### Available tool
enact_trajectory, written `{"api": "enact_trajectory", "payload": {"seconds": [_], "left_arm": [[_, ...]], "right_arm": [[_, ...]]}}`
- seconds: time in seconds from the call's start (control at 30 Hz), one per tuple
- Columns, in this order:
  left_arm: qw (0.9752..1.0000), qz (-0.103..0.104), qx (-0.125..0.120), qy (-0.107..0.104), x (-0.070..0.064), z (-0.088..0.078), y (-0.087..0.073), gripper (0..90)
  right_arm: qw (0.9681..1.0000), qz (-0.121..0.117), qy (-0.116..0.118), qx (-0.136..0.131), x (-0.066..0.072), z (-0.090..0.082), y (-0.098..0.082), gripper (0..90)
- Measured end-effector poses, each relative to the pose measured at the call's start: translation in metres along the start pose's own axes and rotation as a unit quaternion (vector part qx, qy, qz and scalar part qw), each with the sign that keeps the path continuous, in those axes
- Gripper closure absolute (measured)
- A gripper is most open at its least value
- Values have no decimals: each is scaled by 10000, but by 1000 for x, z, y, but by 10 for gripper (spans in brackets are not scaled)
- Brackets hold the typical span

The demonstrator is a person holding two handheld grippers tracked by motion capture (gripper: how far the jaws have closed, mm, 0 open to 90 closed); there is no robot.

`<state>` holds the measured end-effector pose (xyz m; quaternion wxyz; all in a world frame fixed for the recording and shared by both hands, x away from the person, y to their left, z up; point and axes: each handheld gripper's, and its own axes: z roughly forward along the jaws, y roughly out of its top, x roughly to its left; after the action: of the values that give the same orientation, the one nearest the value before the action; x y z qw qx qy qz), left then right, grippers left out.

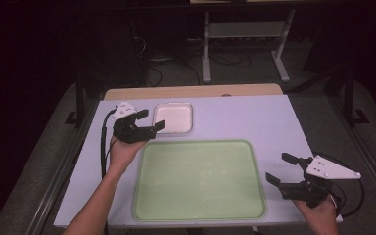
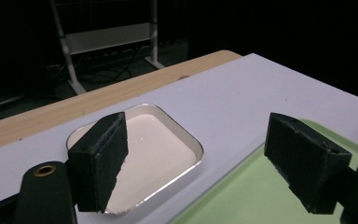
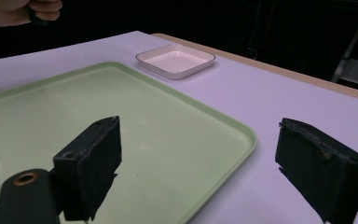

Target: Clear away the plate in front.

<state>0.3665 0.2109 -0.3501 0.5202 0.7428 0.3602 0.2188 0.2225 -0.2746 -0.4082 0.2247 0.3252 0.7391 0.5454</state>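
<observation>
Left gripper (image 1: 151, 119), jaws wide, faces the white dish (image 1: 174, 118), long axis running away from the person

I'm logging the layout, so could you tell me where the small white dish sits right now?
In the high view, the small white dish sits on the table's far left part, just beyond the green tray's far-left corner, right beside the open left gripper.

1. Left gripper (image 1: 149, 120), jaws wide apart, hovers at the white dish's (image 1: 174, 118) 9 o'clock side; nothing between them.
2. Green tray (image 1: 199, 179) bare across its whole floor (low rim only).
3. Right gripper (image 1: 281, 169), jaws apart, at the tray's 3 o'clock; open tabletop (image 1: 245, 117) toward 12.
</observation>
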Motion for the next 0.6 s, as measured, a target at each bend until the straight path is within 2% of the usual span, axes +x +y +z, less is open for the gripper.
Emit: {"api": "enact_trajectory", "payload": {"seconds": [0.3, 0.4, 0.57, 0.6], "left_arm": [[9998, -54, 72, 150, 19, 14, 14, 216], [9995, -151, 105, 245, 30, 21, 19, 218], [9991, -236, 124, 336, 41, 27, 24, 224], [9987, -306, 134, 380, 45, 32, 26, 224]], "right_arm": [[10000, -32, -5, 9, 0, 1, 1, 135], [10000, -36, -2, 25, 0, 2, 1, 135], [10000, -22, -2, 23, 0, 2, 1, 136], [10000, -22, -1, 21, -1, 2, 1, 135]]}}
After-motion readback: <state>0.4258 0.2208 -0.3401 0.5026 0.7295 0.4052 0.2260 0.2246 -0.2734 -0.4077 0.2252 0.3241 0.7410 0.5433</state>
